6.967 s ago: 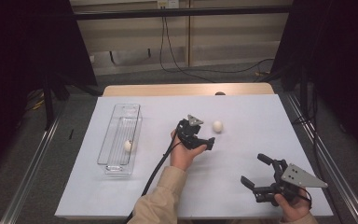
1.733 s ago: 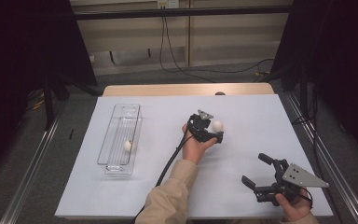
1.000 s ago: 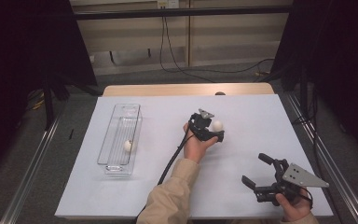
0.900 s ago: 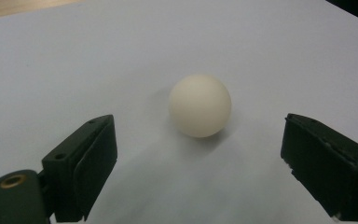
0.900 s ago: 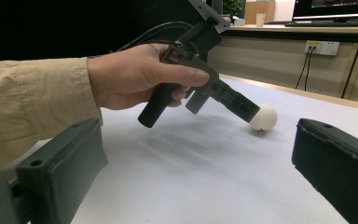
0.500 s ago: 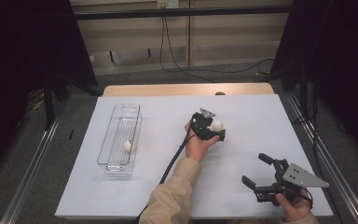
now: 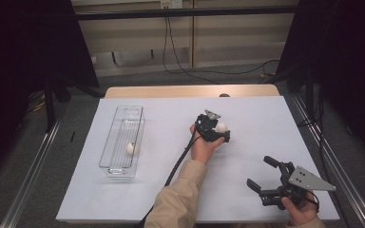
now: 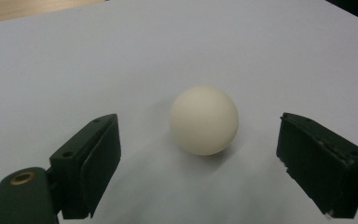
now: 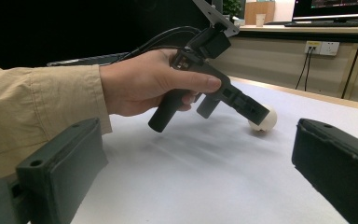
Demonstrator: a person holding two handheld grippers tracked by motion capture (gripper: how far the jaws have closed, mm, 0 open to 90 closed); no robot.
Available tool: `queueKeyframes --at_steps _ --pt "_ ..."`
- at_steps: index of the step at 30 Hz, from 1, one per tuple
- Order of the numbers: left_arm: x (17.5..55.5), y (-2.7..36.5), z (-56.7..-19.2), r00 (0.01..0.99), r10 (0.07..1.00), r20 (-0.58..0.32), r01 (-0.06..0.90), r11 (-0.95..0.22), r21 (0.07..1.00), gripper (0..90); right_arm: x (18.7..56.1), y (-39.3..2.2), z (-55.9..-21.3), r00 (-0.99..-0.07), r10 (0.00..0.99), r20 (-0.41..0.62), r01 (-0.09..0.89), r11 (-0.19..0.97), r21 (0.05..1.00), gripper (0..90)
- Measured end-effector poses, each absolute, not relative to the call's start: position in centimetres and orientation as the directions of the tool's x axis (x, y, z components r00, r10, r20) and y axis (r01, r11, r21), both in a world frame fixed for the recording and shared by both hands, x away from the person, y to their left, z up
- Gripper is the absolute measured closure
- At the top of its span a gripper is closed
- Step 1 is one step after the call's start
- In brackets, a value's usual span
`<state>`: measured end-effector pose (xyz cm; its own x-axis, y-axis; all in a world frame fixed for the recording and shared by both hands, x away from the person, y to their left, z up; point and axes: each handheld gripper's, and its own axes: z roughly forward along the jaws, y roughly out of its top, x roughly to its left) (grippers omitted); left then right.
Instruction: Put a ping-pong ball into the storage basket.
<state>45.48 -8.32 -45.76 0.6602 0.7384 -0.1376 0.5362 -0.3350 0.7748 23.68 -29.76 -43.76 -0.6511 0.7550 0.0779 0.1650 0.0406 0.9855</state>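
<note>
A white sheet [image 7: 161, 123] covers the table, and everything rests on it. At its left side lies a long clear plastic tray [image 7: 115, 164] with one cream ball [image 7: 130, 148] inside, near the end closer to the person. Well apart from the tray, near the middle of the sheet, the left gripper [image 7: 221, 133] points down at a second cream ball [image 8: 204, 120]. In the left gripper view this ball sits on the sheet between the two black jaws; the jaws have just been closing a little, but a gap shows on each side and neither pad touches the ball. The right gripper [image 7: 261, 174] is held near the right front corner of the sheet, well apart from both balls, with its jaws wide and nothing between them.
</note>
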Motion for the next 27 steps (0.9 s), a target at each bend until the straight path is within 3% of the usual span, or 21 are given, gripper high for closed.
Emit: queueKeyframes --at_steps 27 --pt "46.08 -9.33 -46.74 0.655 0.747 -0.111 0.522 -0.342 0.781 29.3 23.66 -29.81 -43.74 -0.652 0.754 0.08 0.165 0.038 0.986 1.7"
